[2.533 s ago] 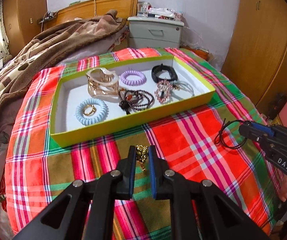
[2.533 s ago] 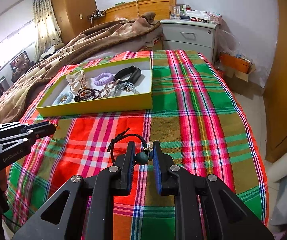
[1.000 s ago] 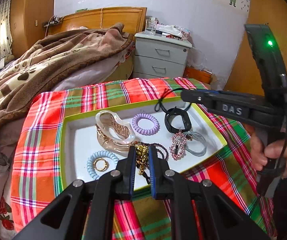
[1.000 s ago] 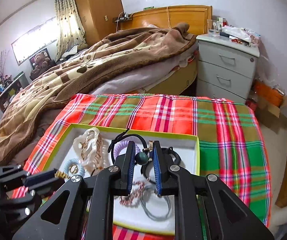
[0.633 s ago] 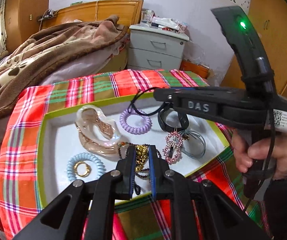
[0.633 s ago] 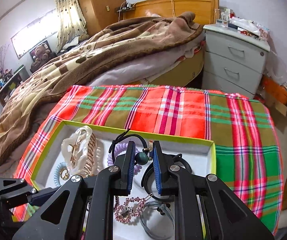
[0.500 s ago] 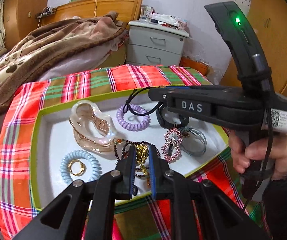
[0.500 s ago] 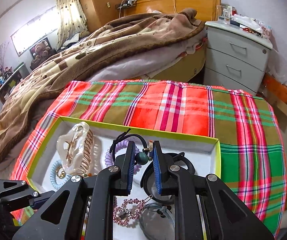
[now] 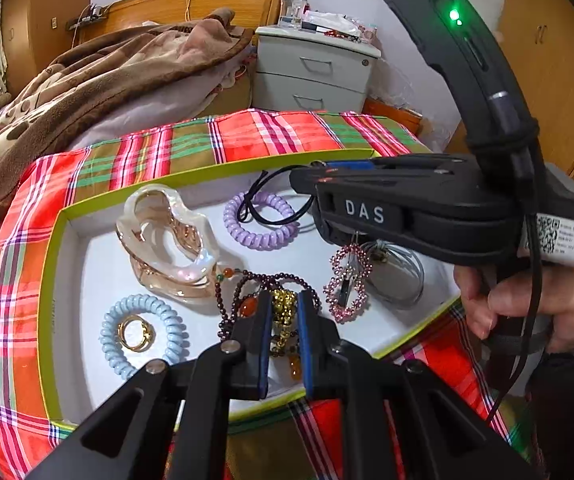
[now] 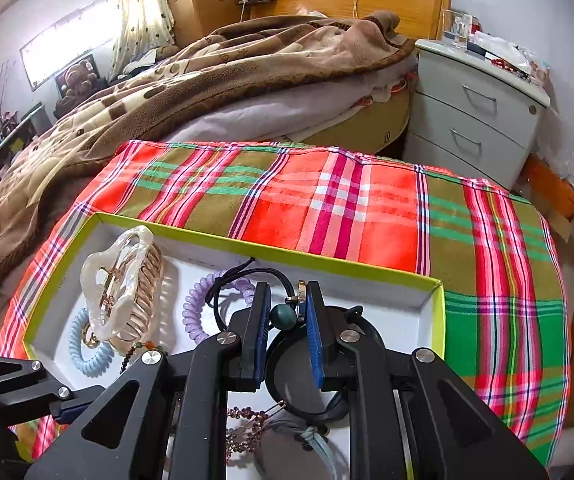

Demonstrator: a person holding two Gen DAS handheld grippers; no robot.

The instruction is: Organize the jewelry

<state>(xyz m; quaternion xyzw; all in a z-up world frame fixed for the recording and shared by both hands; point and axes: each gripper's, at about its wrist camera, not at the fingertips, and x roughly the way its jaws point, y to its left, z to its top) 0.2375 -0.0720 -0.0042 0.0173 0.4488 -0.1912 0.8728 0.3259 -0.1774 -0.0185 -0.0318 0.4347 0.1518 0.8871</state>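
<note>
A yellow-green tray (image 9: 53,280) (image 10: 367,268) with a white floor lies on the plaid cloth. In it are a pearly claw clip (image 9: 167,240) (image 10: 123,284), a lilac coil tie (image 9: 259,236) (image 10: 195,312), a blue coil tie (image 9: 143,336) with a gold ring (image 9: 135,334), dark beads (image 9: 247,284), a pink beaded clip (image 9: 347,284), a grey tie (image 9: 399,272) and a black band (image 10: 287,376). My left gripper (image 9: 283,308) is shut on a gold chain piece (image 9: 285,312) over the beads. My right gripper (image 10: 285,316) (image 9: 307,184) is shut on a black hair tie with a green bead (image 10: 283,316), over the tray's back right.
The plaid cloth (image 10: 347,200) covers the surface. A bed with a brown blanket (image 10: 207,92) lies behind and left. A grey nightstand (image 10: 475,116) stands at the back right, wooden wardrobe doors (image 9: 559,80) at the far right.
Both grippers have moved in lower over the tray, each still holding its piece. The right gripper has shifted right, off the lilac tie.
</note>
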